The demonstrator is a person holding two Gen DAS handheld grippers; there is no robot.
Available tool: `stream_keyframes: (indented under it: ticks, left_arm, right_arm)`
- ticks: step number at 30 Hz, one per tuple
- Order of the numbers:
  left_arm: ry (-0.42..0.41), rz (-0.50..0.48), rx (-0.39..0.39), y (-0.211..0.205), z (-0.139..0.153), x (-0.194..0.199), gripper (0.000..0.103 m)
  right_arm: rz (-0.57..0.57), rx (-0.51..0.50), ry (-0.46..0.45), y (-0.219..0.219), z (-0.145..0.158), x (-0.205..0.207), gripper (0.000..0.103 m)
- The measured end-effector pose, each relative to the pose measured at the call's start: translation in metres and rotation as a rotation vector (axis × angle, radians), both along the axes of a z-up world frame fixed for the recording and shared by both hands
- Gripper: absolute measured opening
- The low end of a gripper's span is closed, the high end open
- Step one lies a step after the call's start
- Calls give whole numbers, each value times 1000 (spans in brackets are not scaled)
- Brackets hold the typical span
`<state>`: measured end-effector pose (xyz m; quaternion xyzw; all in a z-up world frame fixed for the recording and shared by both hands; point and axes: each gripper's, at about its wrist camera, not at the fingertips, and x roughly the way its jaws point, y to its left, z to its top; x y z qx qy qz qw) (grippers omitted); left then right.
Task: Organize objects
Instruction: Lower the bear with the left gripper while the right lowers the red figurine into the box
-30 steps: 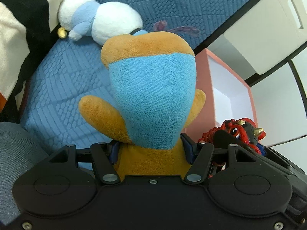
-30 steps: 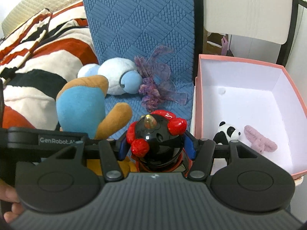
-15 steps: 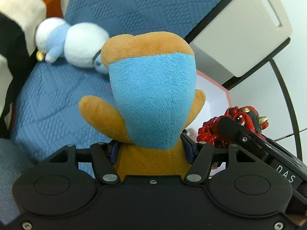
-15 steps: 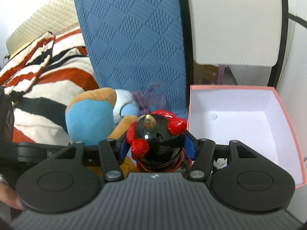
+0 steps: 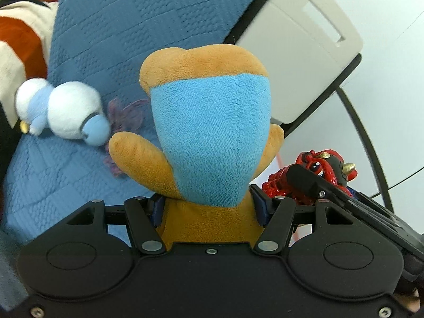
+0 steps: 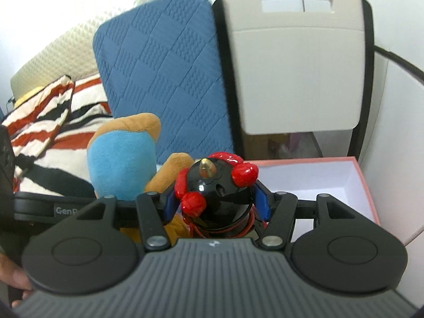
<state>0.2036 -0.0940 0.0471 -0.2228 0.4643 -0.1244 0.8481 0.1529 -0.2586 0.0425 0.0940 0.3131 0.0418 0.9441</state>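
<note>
Left claw clenches an orange-and-blue plush toy; right claw grips a black-and-red figurine, beside a pink box.

plush left of figurine | box right of both | cushion behind | chair behind box

Open pink box beside blue cushion

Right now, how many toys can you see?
3: an orange-and-blue plush in the left gripper, a black-and-red figure in the right gripper, a white-and-blue plush on the blue cushion. Others may be hidden.
</note>
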Motion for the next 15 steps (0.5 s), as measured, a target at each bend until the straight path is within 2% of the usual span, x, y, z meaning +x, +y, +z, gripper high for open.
stream_keyframes:
  ticks: [3, 8, 15]
  left_arm:
    - [-17, -13, 9, -19, 10, 5, 61]
    - [-35, -22, 38, -46, 9, 14, 61]
    - [-4, -67, 59, -92, -18, 34, 61]
  right_arm:
    - [-2, 4, -13, -15, 6, 0, 60]
    - [-15, -2, -17, -44, 5, -3, 60]
    - [-85, -1, 18, -89, -22, -5, 60]
